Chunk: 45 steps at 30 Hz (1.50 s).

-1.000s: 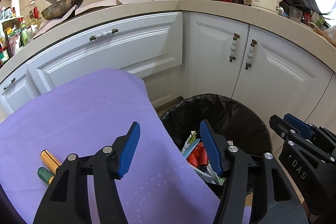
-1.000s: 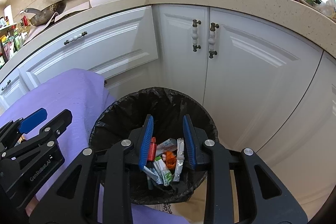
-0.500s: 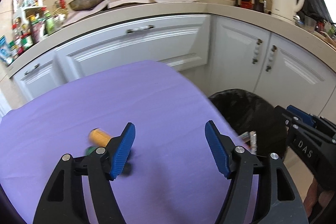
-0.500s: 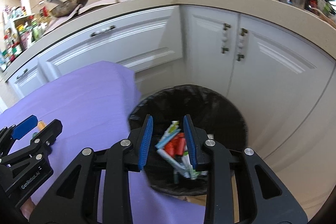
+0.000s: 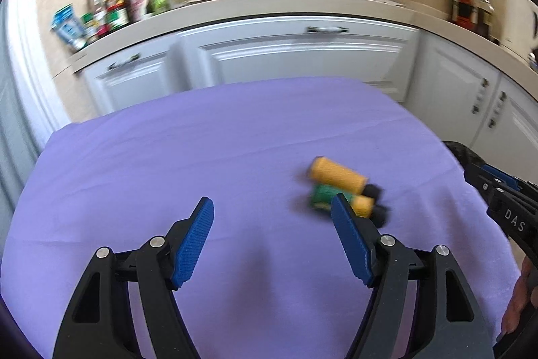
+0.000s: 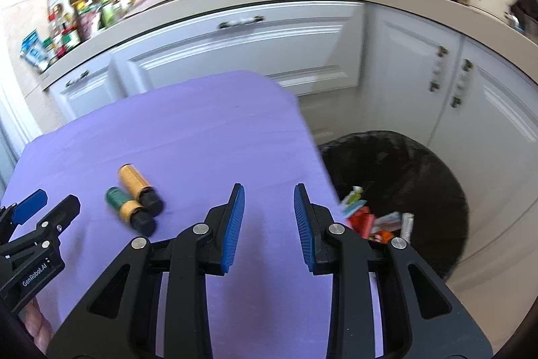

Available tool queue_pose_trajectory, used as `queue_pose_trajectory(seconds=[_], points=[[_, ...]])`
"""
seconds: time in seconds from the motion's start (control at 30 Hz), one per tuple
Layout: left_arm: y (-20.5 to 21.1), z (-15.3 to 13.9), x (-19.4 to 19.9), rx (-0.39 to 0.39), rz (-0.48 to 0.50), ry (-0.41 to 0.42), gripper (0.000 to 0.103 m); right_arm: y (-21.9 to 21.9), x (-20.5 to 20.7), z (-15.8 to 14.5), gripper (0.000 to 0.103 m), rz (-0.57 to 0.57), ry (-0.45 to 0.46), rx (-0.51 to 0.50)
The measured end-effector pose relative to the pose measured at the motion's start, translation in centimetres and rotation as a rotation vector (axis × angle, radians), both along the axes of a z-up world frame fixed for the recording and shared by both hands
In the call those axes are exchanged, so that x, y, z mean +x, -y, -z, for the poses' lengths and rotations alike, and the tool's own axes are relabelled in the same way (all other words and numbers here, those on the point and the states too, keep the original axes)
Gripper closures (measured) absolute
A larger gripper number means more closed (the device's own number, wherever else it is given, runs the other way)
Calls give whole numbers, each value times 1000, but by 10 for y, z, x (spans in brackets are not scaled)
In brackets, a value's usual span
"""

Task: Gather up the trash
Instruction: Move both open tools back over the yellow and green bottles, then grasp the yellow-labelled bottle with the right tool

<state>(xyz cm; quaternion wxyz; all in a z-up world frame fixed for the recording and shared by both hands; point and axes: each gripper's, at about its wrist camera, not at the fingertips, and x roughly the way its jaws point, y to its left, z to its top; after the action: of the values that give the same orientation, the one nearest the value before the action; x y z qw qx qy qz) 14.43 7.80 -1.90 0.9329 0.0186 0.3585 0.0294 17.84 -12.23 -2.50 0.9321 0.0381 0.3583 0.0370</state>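
Lying side by side: two bottles [image 6: 134, 197], tablecloth [image 6: 185, 140].

Two handheld grippers are seen from their own wrist cameras. The left gripper [image 5: 272, 234] is built of matte black plastic arms with triangular cut-outs, joined by round silver screws; each finger is faced with a ribbed blue pad [image 5: 193, 244]. The right gripper [image 6: 267, 224] is made to the same pattern, black arms, silver screws and ribbed blue pads [image 6: 233, 227]. White lettering is carried on the sides: "GenRobot.AI" on the left unit as seen from the right camera, "DAS" on the right unit as seen from the left camera. Part of a person's hand [image 5: 519, 298] is glimpsed at the frame's edge, blurred.
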Motion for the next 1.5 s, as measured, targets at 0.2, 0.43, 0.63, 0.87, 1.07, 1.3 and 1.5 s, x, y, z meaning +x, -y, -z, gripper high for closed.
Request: queue_pose_trajectory(seconds=[0.2,0.43,0.63,0.87,1.07,1.3,1.5], points=[[-31,4,-4,-11,-66,-8,33,-39,9,1,73,-78,-13,-27],[-56,9,-4,-32,-119,-19,33,-63,15,10,73,-120,-46,-53],[-60,12,-4,-39,-123,-26,33,-71,20,17,73,-136,-73,-57],[-61,14,-3,-49,-127,-32,33,-83,25,16,73,-164,-75,-71],[-62,15,-3,-53,-127,-37,33,-86,21,17,67,-184,-83,-80],[-61,16,-3,-57,-123,-41,33,-89,14,19,64,-199,-99,-80],[-57,15,-4,-64,-116,-38,33,-87,5,16,64,-197,-82,-82]])
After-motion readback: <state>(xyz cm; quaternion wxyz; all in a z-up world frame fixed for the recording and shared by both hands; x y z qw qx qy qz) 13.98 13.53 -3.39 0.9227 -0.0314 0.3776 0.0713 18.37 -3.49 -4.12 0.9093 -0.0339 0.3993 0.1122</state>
